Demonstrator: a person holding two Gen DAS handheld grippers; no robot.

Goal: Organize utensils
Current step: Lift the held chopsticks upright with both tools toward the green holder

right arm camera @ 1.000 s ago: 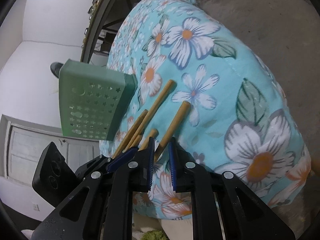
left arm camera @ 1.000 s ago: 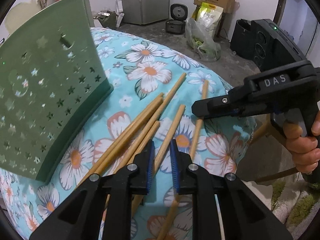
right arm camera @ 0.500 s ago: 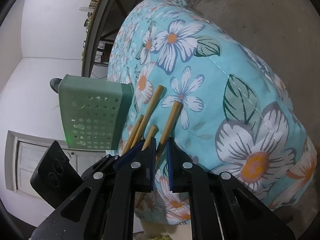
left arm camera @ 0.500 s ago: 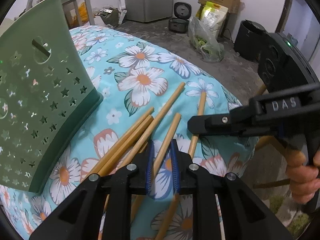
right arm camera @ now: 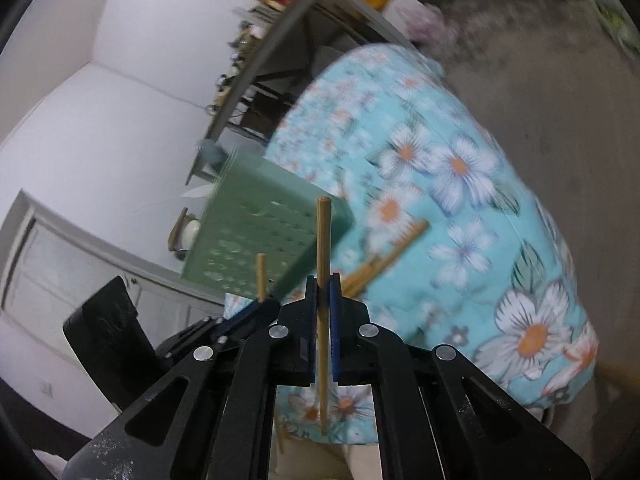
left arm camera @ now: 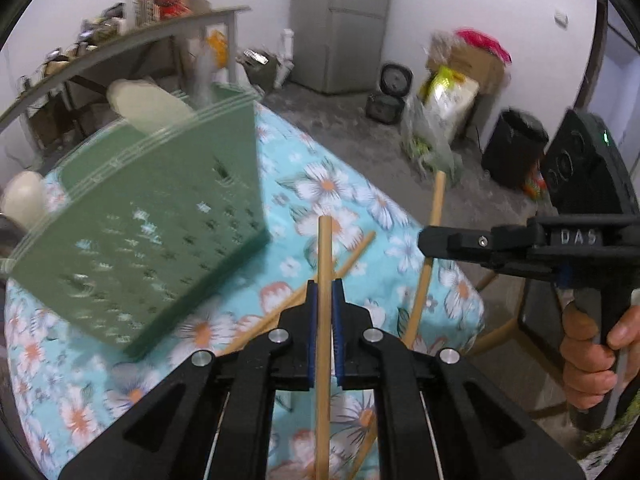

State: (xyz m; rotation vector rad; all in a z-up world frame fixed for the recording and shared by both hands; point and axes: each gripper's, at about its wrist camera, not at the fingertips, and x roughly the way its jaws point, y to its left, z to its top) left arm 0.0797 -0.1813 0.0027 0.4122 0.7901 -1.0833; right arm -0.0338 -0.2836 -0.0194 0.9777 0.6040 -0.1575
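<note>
My left gripper (left arm camera: 324, 286) is shut on a wooden chopstick (left arm camera: 325, 248) that stands up between its blue pads, lifted off the cloth. My right gripper (right arm camera: 323, 280) is shut on a second chopstick (right arm camera: 322, 236), also raised. In the left wrist view the right gripper (left arm camera: 425, 238) reaches in from the right, with its chopstick (left arm camera: 434, 208) slanting through it. The left gripper (right arm camera: 260, 306) shows at lower left in the right wrist view. A green perforated utensil holder (left arm camera: 160, 240) stands on the table to the left. More chopsticks (left arm camera: 352, 256) lie on the floral cloth.
The round table has a turquoise floral cloth (left arm camera: 372, 200) that drops off at the right edge. A person's hand (left arm camera: 592, 360) grips the right handle. Pale rounded items (left arm camera: 148, 104) sit behind the holder. A cluttered shelf (left arm camera: 132, 36), fridge (left arm camera: 340, 20) and bags (left arm camera: 448, 92) line the walls.
Both grippers closed on one chopstick each and rose off the table, taking the sticks with them. The remaining chopsticks stayed on the cloth; the views tilted and blurred.
</note>
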